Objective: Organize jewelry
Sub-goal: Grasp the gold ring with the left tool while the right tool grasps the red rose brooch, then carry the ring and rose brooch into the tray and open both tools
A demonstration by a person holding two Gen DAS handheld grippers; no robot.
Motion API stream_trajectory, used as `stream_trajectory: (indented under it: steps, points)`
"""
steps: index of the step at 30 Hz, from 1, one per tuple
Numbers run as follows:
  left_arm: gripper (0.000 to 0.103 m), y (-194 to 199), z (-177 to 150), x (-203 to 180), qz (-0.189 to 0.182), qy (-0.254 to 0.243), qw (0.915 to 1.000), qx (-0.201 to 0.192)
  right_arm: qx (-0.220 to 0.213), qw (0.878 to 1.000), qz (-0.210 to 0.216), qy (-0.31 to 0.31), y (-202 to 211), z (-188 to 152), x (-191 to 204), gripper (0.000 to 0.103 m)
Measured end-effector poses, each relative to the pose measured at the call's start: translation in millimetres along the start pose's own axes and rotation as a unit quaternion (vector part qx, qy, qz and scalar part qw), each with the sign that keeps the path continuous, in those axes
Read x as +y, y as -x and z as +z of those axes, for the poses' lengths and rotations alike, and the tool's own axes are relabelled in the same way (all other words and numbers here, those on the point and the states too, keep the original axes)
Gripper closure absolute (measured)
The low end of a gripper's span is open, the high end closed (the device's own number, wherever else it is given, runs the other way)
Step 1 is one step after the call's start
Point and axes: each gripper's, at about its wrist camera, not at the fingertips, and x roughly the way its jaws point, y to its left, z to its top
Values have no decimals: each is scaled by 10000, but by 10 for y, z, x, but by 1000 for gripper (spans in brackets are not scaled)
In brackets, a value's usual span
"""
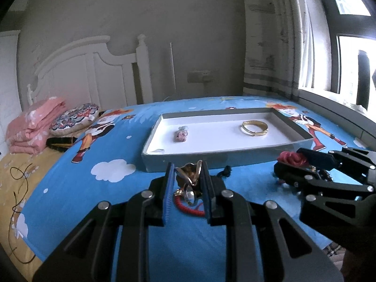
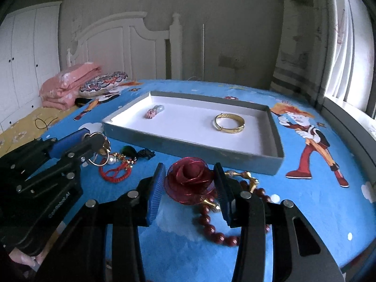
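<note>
A grey tray (image 1: 211, 158) (image 2: 188, 146) with a white floor lies on the blue bed sheet. In it are a gold bangle (image 1: 255, 128) (image 2: 229, 122) and a small pink beaded piece (image 1: 181, 135) (image 2: 152, 112). My left gripper (image 1: 186, 166) (image 2: 94, 136) is shut on a cluster of gold hoops (image 1: 190, 176) (image 2: 103, 146) in front of the tray, above a red cord bracelet (image 1: 188, 205) (image 2: 115, 171). My right gripper (image 2: 189, 165) (image 1: 287, 161) stands open astride a red rose ornament (image 2: 188, 178) (image 1: 291, 158), pads close to its petals.
A red bead bracelet (image 2: 211, 228), a gold clasp piece (image 2: 246, 176), a pearl (image 2: 111, 159) and a dark tasselled pendant (image 2: 131, 151) lie near the tray's front wall. A pink folded quilt (image 1: 35, 127) and a patterned pillow (image 1: 72, 119) sit by the white headboard. The window ledge runs along the right.
</note>
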Motion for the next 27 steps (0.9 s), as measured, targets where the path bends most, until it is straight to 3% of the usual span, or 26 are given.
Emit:
stream_trajectory:
  steps: [13, 21, 27]
  points:
    - [82, 138, 1, -229, -96, -91, 9998, -149, -228, 9987, -365, -277, 129, -30, -195, 62]
    - [82, 88, 78, -179, -188, 280, 9994, -108, -236, 9974, -473, -484, 87, 4, -308, 62]
    - [82, -55, 189, -248, -251, 288, 9993, -24, -292, 9970, -550, -453, -7, 106, -333, 62]
